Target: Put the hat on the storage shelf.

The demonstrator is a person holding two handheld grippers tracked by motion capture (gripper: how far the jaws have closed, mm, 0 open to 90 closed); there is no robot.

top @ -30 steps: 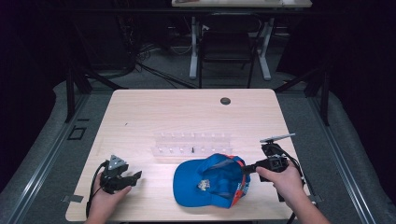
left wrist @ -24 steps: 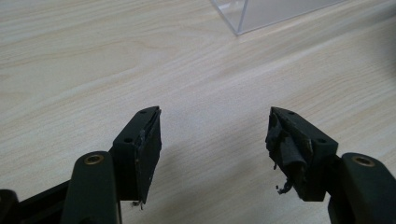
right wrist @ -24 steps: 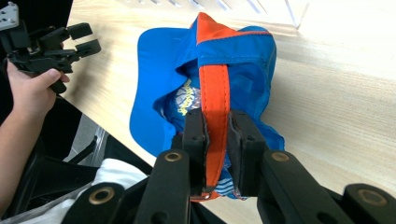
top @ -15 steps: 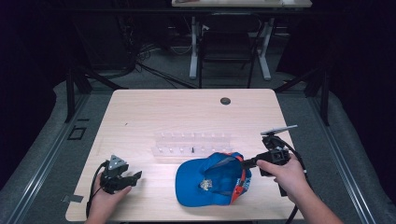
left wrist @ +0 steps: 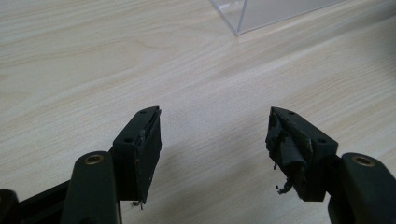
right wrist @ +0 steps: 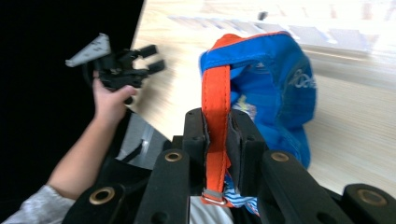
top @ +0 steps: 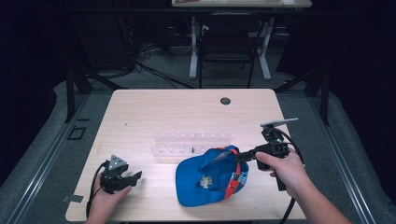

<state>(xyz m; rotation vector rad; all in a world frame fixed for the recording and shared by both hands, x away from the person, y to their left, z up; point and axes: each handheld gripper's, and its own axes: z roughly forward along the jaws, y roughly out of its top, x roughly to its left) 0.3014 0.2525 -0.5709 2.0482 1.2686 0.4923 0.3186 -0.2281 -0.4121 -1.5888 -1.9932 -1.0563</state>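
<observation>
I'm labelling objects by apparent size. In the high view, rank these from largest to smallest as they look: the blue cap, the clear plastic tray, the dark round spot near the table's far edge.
1. Clear plastic tray and blue cap: the tray spans wider, the cap is deeper, too close to rank.
2. Dark round spot: clearly smallest, though farthest from the camera.

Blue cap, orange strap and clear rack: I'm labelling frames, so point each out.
blue cap (top: 205, 179), high view, on its crown.
orange strap (right wrist: 215, 98), right gripper view, mid-strap above the jaws.
clear rack (top: 187, 142), high view, its middle.
</observation>
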